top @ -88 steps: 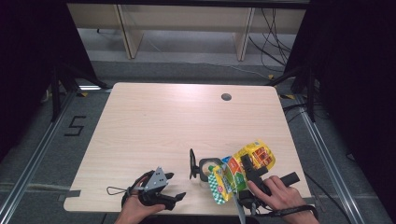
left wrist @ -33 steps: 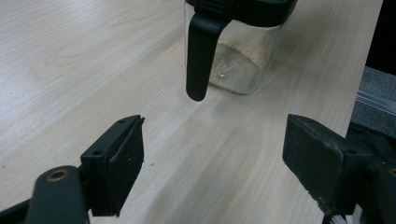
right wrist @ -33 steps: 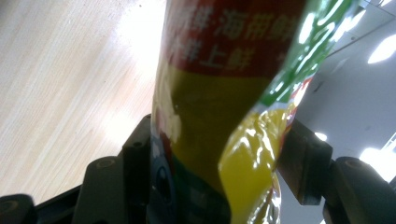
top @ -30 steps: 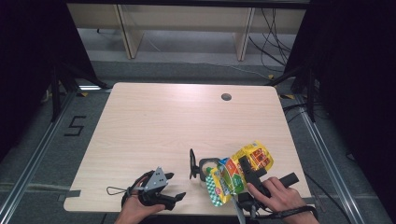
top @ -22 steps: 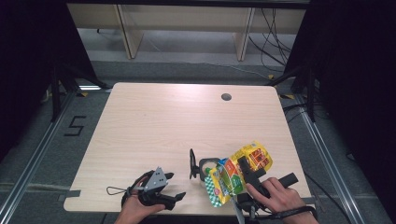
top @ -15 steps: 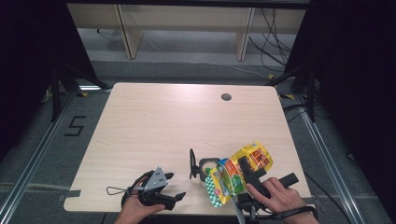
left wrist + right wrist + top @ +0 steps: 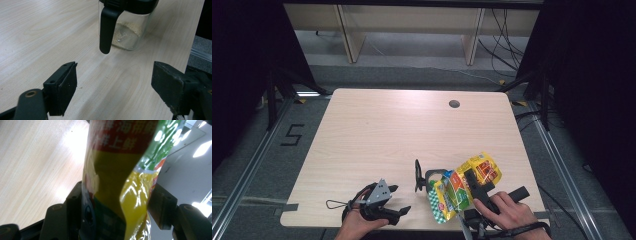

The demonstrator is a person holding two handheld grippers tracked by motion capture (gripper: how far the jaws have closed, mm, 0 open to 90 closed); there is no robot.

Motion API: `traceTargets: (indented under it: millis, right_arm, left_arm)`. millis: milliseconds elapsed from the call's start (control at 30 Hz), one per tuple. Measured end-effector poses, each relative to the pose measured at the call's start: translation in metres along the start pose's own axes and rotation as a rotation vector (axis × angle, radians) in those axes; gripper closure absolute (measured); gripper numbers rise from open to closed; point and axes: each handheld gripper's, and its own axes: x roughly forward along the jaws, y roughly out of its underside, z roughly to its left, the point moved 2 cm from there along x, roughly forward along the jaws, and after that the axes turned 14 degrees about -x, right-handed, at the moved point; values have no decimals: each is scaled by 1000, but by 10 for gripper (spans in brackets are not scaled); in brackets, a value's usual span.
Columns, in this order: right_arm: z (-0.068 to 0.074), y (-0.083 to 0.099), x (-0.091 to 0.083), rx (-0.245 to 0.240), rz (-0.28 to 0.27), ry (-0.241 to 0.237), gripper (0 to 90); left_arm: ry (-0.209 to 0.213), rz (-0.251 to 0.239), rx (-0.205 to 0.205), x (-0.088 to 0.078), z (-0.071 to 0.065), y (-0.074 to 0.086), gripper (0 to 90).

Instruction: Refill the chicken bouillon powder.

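The tabletop (image 7: 377, 130) spreads wide and pale under me, and all my work sits at its near right corner. There my right gripper (image 7: 476, 186) has its jaws clamped on a yellow and green snack bag (image 7: 462, 185), holding it tilted above a clear jar (image 7: 126, 32) with a black lid and some pale powder at its bottom. My left gripper (image 7: 394, 200) rests just left of the jar, jaws spread wide with nothing between them.

Right gripper (image 7: 472, 182) clamping yellow snack bag (image 7: 462, 186), tilted over clear jar (image 7: 430, 179)
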Motion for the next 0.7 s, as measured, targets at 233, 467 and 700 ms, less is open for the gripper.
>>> traceTargets:
  millis: [233,467,700]
  right_arm:
    - [1,0,0,6,2,17,409]
    - [5,8,0,-6,28,6,411]
    - [6,5,4,-12,19,6,413]
  left_arm:
    - [0,0,9,0,0,0,203]
    - [-5,2,-5,-1,0,0,203]
    - [-10,8,24,-2,1,-1,203]
